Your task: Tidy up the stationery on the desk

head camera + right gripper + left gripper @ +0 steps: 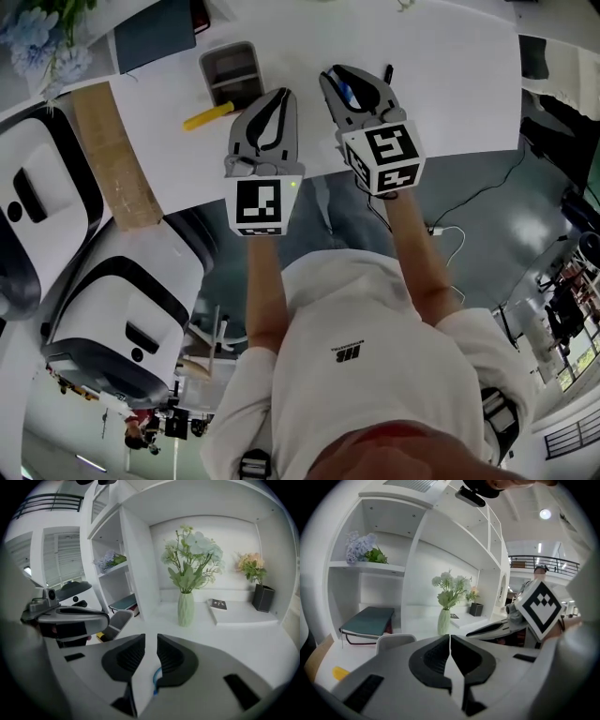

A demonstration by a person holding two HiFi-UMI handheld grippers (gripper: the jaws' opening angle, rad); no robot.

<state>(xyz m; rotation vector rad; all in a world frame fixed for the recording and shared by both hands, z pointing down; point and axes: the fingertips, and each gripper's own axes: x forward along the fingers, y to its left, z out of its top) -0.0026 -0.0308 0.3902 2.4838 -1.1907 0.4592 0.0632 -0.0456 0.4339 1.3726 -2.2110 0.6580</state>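
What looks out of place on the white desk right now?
A yellow marker-like stick lies loose and slanted on the white desk, beside the grey rectangular tray rather than in it. Nothing looks spilled or damaged.

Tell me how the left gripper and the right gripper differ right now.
The left gripper has its jaws together; the right gripper keeps a narrow gap. The left gripper holds nothing; the right gripper has a thin blue item between its jaws. The right gripper reaches farther over the desk than the left. Both point toward the shelves.
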